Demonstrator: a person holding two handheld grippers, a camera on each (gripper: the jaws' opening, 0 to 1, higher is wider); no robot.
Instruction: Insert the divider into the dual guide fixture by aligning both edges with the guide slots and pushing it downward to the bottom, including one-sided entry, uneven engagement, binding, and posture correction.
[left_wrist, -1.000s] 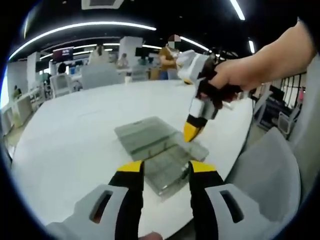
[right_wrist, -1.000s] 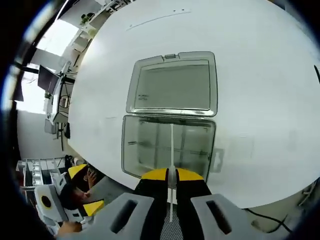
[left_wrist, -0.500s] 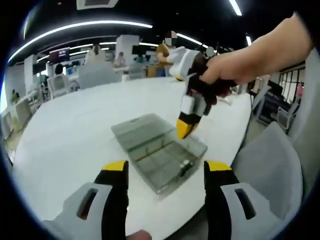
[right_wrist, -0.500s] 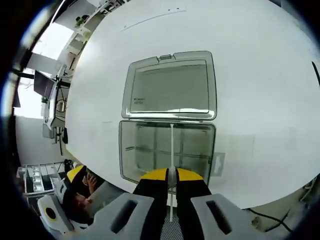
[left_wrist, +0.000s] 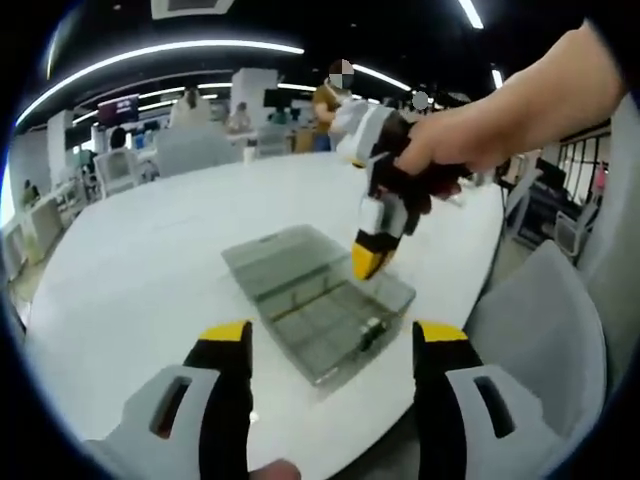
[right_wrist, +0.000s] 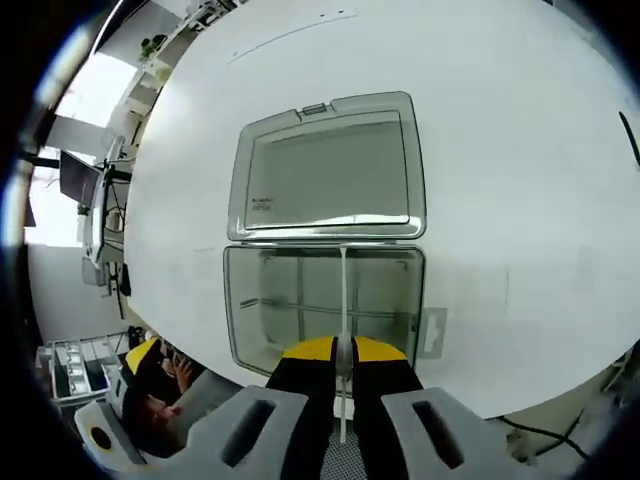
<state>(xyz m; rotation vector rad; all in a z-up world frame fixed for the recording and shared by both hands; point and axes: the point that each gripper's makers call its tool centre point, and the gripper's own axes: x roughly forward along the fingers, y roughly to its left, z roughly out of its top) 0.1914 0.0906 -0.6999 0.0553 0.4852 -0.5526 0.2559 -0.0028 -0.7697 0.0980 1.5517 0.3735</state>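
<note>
While upright, thin translucent divider (right_wrist: 343, 300) spans clear box (right_wrist: 262, 300).

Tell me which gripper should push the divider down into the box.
Right. The right gripper is shut on the thin divider, edge-on over the open clear box and lined up across it. The left gripper stands open and empty, short of the box.
</note>
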